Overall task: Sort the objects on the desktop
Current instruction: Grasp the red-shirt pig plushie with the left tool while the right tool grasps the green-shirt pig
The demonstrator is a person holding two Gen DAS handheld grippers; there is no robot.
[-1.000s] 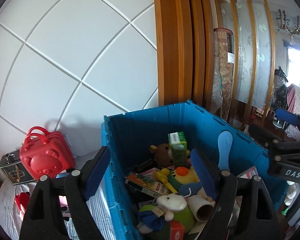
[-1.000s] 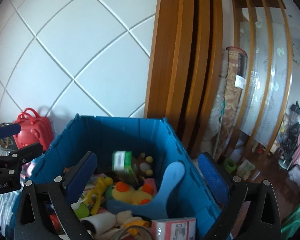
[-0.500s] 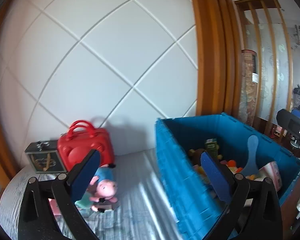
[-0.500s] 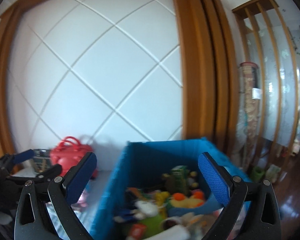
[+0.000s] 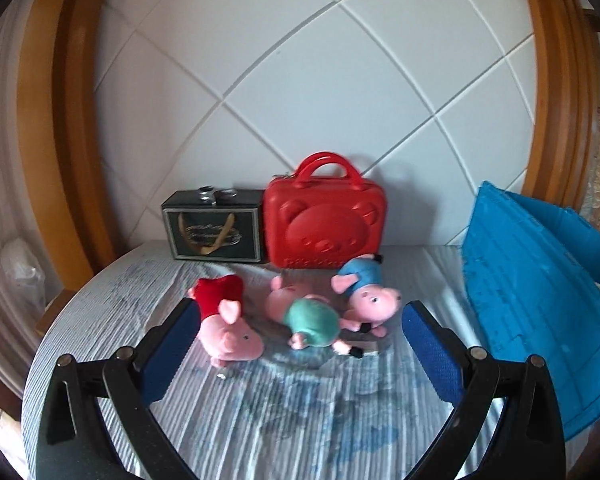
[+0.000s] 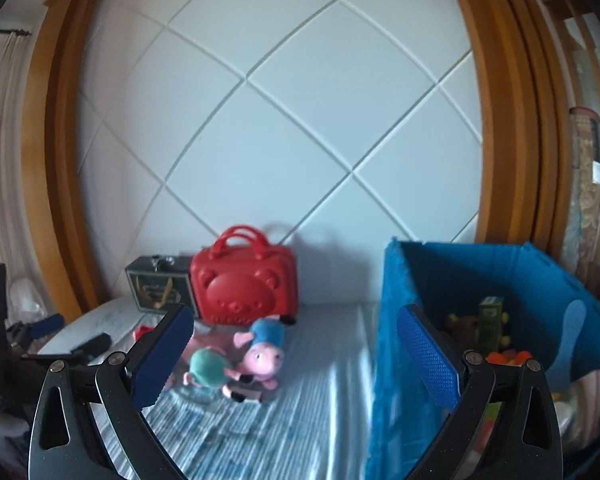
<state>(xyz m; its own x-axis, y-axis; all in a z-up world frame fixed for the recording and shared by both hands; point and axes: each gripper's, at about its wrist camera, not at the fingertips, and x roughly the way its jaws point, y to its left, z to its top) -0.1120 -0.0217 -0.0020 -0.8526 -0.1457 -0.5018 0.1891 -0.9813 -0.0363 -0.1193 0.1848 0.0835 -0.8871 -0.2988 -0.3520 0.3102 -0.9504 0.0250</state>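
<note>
On the striped tablecloth ahead of your left gripper, three pig plush toys lie between and beyond its wide-apart, empty jaws, while your right gripper also gapes empty

Plush cloth pigs; glossy plastic case; ribbed crate.

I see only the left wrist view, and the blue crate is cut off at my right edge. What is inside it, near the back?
Observer: In the right wrist view, a green carton stands upright inside the blue crate.
Operator: Is there something taller beside it?
Observer: Yes, a light blue paddle sticks up further right, near the crate's right wall.
Operator: Do the right tongs hold anything?
Observer: No, the right tongs are open with nothing between them.
</note>
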